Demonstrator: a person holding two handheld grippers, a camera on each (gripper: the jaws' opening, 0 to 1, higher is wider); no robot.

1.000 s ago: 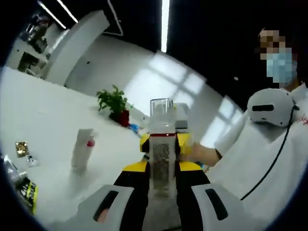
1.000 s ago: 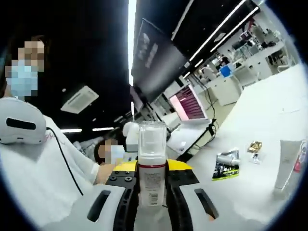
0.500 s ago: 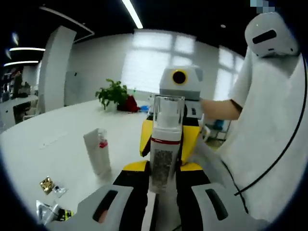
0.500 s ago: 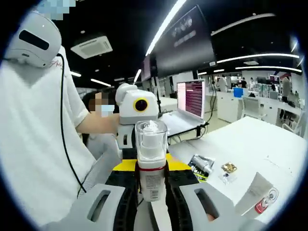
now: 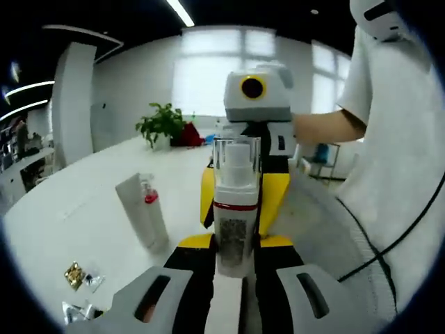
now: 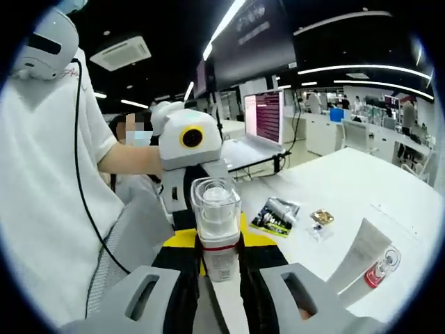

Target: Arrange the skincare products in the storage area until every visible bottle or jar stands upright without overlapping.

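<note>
Clear-capped pump bottle (image 5: 234, 209) sits pinched upright at frame centre by both the left gripper (image 5: 233, 261) and right gripper (image 6: 219, 268). Carrying step, likely; next, lower it onto the white table (image 5: 83, 223) beside the tube (image 5: 142, 212), left of centre.

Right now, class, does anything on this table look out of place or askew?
Yes. The white tube leans instead of standing straight, and loose sachets lie flat nearby. The pump bottle is off the table, held between both tongs, left and right.
</note>
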